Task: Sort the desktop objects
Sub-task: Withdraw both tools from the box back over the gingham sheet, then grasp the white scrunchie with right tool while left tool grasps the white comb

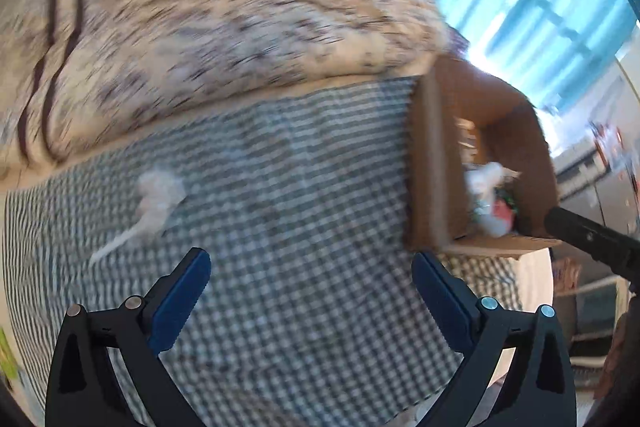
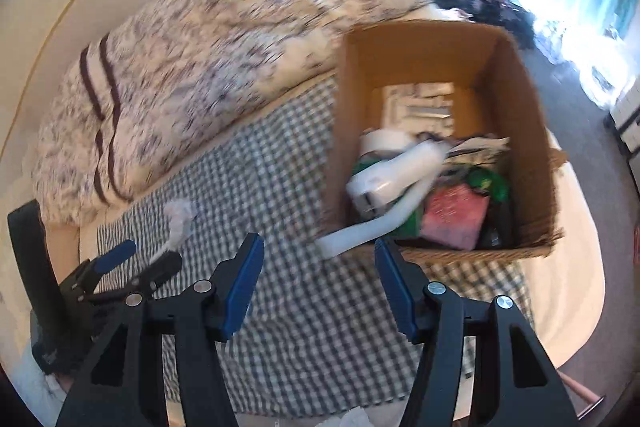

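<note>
While no writing is legible, both tools, left and right, gape empty near the cardboard box.

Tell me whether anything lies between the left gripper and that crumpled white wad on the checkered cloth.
Nothing visible does. The left gripper is open and empty, and only bare checkered cloth lies between it and the crumpled white wad, which sits ahead and to its left, apart from the cardboard box.

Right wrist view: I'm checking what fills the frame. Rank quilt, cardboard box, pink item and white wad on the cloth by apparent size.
1. Quilt
2. Cardboard box
3. Pink item, in the box
4. White wad, though it is blurred, so 3 and 4 are close.
</note>
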